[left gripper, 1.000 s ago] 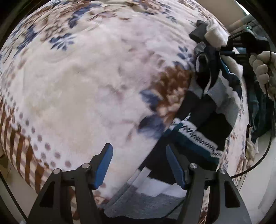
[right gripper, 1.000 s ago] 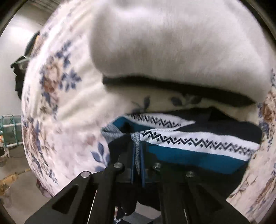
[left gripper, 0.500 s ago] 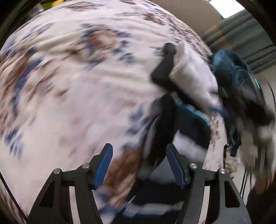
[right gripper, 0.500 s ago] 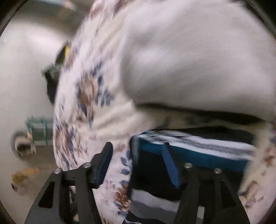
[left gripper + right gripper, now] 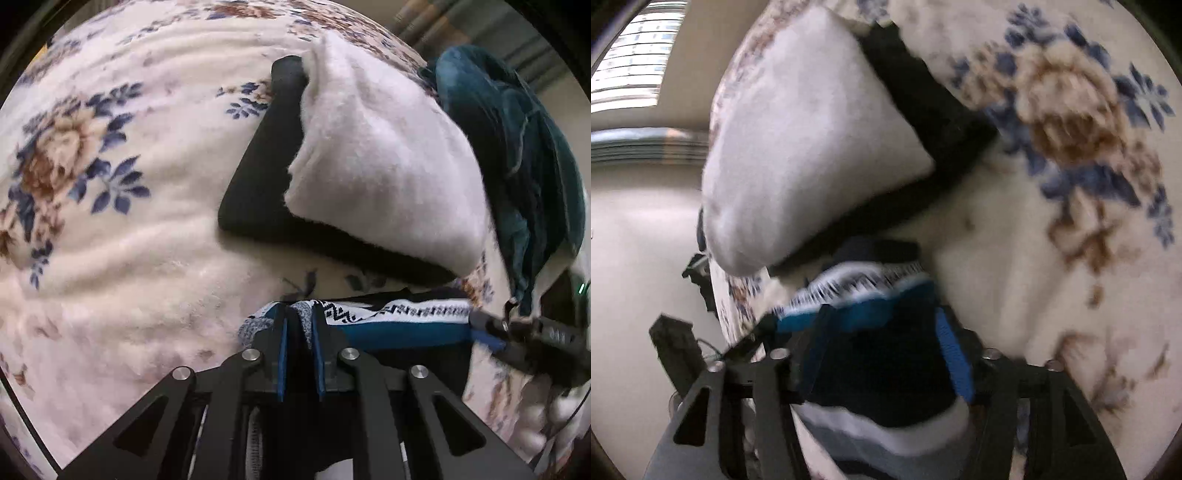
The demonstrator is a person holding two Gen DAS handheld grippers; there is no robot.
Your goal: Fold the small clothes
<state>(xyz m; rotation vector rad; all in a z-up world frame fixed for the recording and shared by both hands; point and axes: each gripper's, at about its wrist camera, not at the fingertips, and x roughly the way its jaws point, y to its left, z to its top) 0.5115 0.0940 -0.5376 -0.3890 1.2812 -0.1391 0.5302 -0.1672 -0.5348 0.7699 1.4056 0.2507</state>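
Left wrist view: my left gripper (image 5: 300, 325) jaws are clamping the patterned garment's (image 5: 399, 325) grey corner on the floral blanket (image 5: 110, 258); right wrist view: my right gripper (image 5: 882, 354) jaws are closing around its dark edge, not yet pinching; both corners should be gripped evenly before lifting.
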